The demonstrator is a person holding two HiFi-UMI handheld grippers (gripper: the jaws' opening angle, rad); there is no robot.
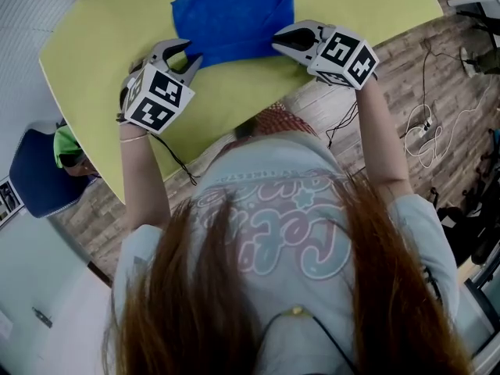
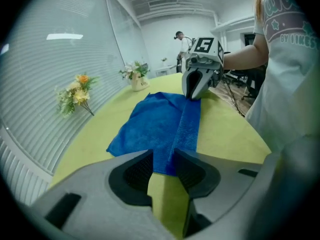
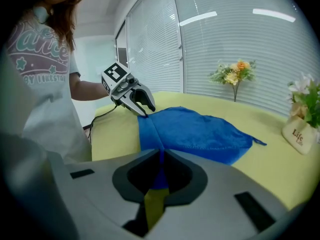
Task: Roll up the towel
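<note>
A blue towel (image 1: pixel 234 14) lies on the yellow-green table (image 1: pixel 101 37), its near edge folded over into a narrow strip (image 2: pixel 187 126). My left gripper (image 1: pixel 191 59) is at the strip's left end. In the left gripper view its jaws (image 2: pixel 164 159) stand apart, with the towel's end (image 2: pixel 162 161) in the gap and the pads not pressing on it. My right gripper (image 1: pixel 275 41) is at the strip's right end. Its jaws (image 3: pixel 161 156) are nearly together, pinching the folded edge (image 3: pixel 160 176). Each gripper shows in the other's view: the right gripper (image 2: pixel 192 95) and the left gripper (image 3: pixel 145 111).
Small flower arrangements (image 2: pixel 77 91) (image 2: pixel 135 76) stand along the table's far side by the blinds, and a labelled flower pot (image 3: pixel 300 126) sits at its right. A blue chair (image 1: pixel 39 174) is left of the table. Cables (image 1: pixel 426 131) lie on the floor at right. A person (image 2: pixel 181 40) stands far back.
</note>
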